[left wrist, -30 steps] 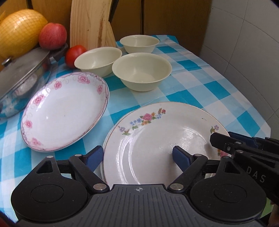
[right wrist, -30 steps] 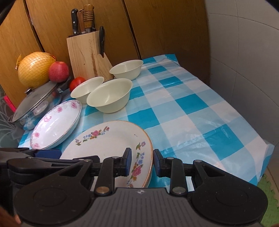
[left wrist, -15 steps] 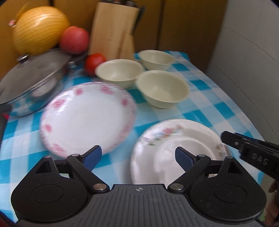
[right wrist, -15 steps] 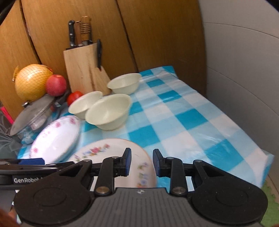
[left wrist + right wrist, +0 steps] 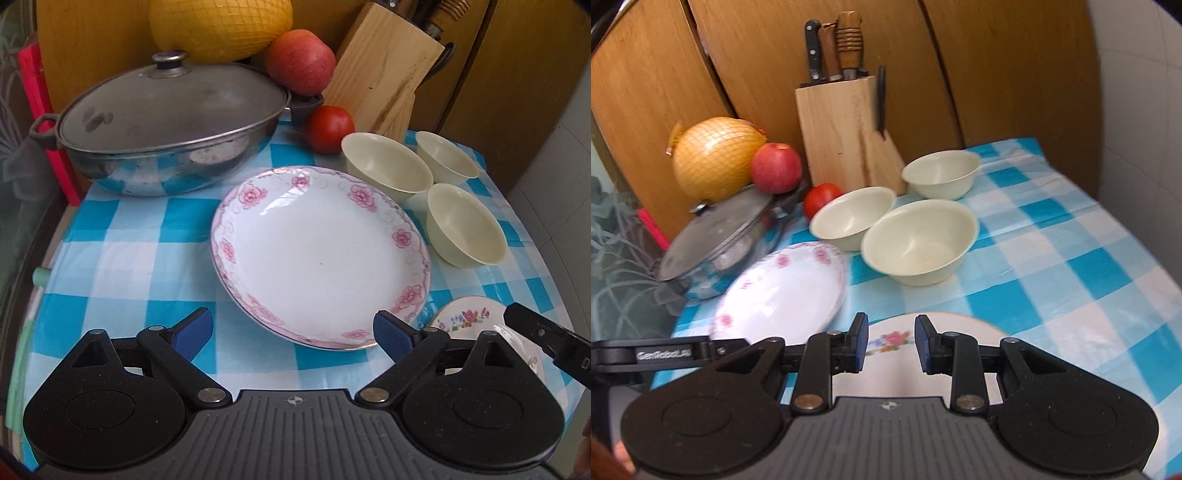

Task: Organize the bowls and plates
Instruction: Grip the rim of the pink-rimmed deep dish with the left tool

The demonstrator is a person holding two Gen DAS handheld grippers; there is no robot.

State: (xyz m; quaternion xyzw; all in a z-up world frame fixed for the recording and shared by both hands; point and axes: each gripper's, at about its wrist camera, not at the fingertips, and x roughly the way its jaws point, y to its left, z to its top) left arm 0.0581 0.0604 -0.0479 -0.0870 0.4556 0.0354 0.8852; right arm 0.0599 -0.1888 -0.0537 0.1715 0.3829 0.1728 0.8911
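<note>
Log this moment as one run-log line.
left gripper: open, empty, jaws just widened | right gripper: part-open above floral plate | pink-rimmed plate: on table

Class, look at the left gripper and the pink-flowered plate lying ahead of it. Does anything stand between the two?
Nothing visible does. The left gripper is open, and only bare checked tablecloth lies before the pink-flowered plate. The lidded pan and the three bowls sit behind and beside the plate.

The blurred white lettering "GenRobot.AI" stands on the left tongs (image 5: 665, 354), along their black side.
</note>
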